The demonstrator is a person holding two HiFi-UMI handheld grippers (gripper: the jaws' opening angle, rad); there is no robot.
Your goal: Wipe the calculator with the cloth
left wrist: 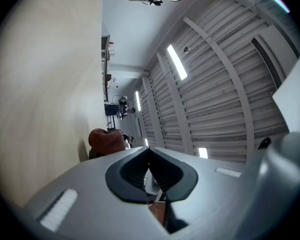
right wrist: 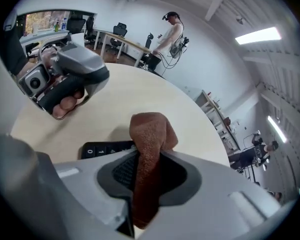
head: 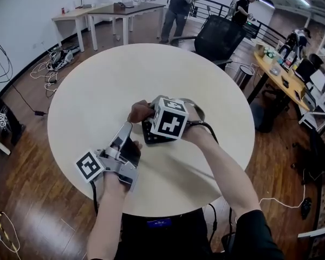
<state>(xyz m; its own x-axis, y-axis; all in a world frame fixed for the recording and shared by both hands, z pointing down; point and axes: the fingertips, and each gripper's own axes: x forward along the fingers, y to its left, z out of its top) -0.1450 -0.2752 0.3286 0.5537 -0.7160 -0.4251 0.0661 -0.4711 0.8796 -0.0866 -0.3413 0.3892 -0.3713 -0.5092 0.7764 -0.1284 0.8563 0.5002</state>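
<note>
On the round white table (head: 97, 91) lies a black calculator (head: 151, 136), mostly hidden under my right gripper (head: 145, 117). That gripper points steeply down and is shut on a brown cloth (head: 140, 111). In the right gripper view the cloth (right wrist: 150, 134) sticks out between the jaws above the calculator's key row (right wrist: 106, 149). My left gripper (head: 127, 131) hovers just left of the calculator, angled upward. In the left gripper view its jaws (left wrist: 149, 156) are shut with nothing between them, and the cloth (left wrist: 106, 140) shows beyond them. The left gripper (right wrist: 65, 79) also appears in the right gripper view.
A black office chair (head: 219, 37) stands behind the table's far edge. Desks (head: 116, 10) and people (head: 179, 4) are at the back, another desk (head: 284, 75) with clutter at the right. Cables (head: 51, 64) lie on the wooden floor at the left.
</note>
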